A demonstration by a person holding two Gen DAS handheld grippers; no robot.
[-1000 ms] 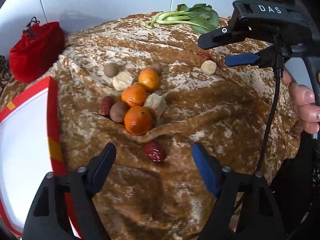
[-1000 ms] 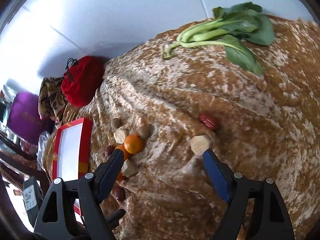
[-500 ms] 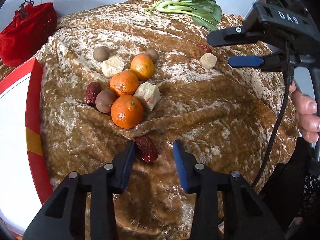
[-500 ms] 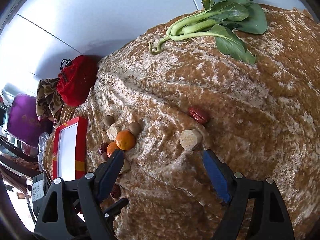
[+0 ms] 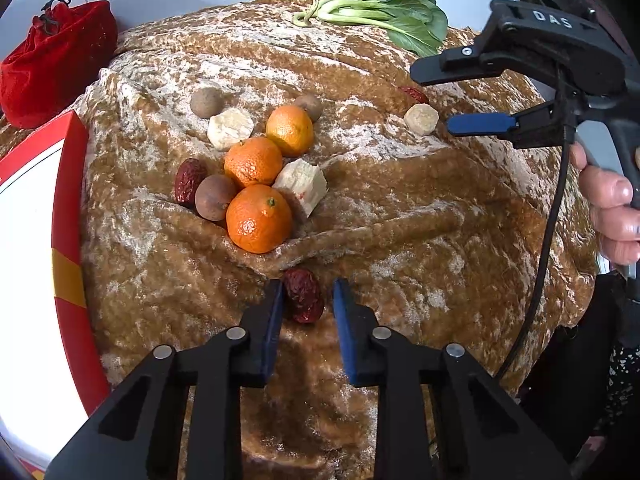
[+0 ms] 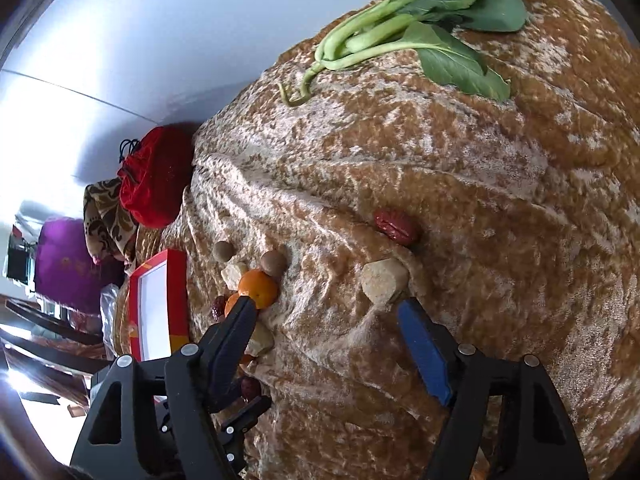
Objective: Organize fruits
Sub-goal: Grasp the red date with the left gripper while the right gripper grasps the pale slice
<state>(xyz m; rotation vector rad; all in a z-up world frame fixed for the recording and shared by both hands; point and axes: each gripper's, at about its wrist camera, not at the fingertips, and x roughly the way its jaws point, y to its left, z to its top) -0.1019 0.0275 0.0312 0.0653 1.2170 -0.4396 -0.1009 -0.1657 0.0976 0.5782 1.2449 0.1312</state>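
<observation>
A pile of fruit lies on the brown cloth [image 5: 400,200]: three oranges [image 5: 259,224], brown round fruits [image 5: 215,197], pale chunks [image 5: 302,186] and a red date [image 5: 190,181]. My left gripper [image 5: 308,300] has narrowed around a lone red date [image 5: 305,295]; the left pad touches it, and a small gap shows at the right pad. My right gripper [image 6: 326,316] is open, with a pale round chunk [image 6: 383,280] just past its tips and another red date [image 6: 396,227] beyond. The right gripper also shows in the left wrist view [image 5: 448,96].
A red-rimmed white tray [image 5: 68,240] lies at the left edge. A red drawstring bag [image 5: 56,56] sits at the back left. A bok choy [image 5: 384,16] lies at the back of the cloth. The cloth drops off at the right.
My left gripper has moved forward to the lone date and narrowed from wide open to nearly shut around it. The right gripper has moved closer to the pale chunk.
</observation>
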